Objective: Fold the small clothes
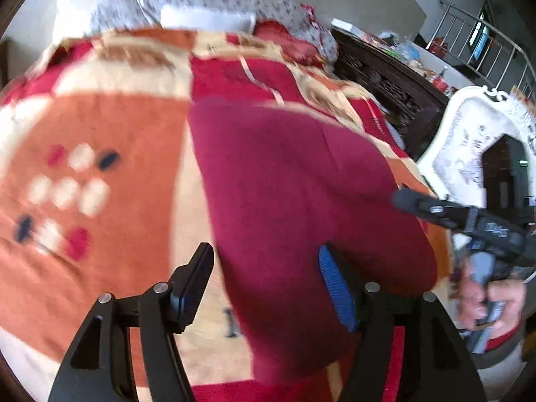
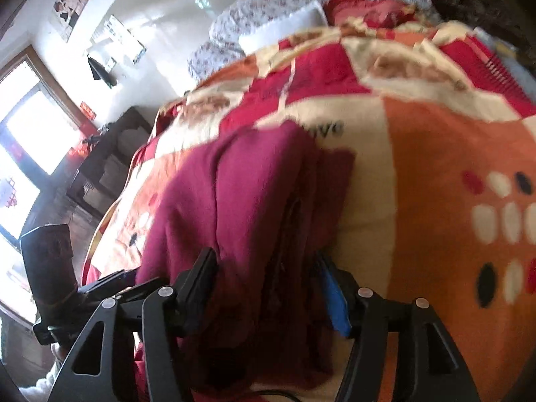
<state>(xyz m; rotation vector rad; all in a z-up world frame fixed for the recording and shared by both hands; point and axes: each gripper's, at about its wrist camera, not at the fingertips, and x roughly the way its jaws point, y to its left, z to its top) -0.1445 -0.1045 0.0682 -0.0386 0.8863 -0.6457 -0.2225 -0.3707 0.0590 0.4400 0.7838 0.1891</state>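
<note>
Two grippers work over a maroon garment [image 1: 301, 207] spread on a bed's orange, red and cream blanket [image 1: 110, 127]. On the left gripper [image 1: 268, 288] the jaws stand wide apart with nothing between them, above the garment's near edge. On the right gripper [image 2: 264, 288] the jaws straddle bunched maroon cloth [image 2: 254, 201]; blur hides whether they pinch it.
</note>
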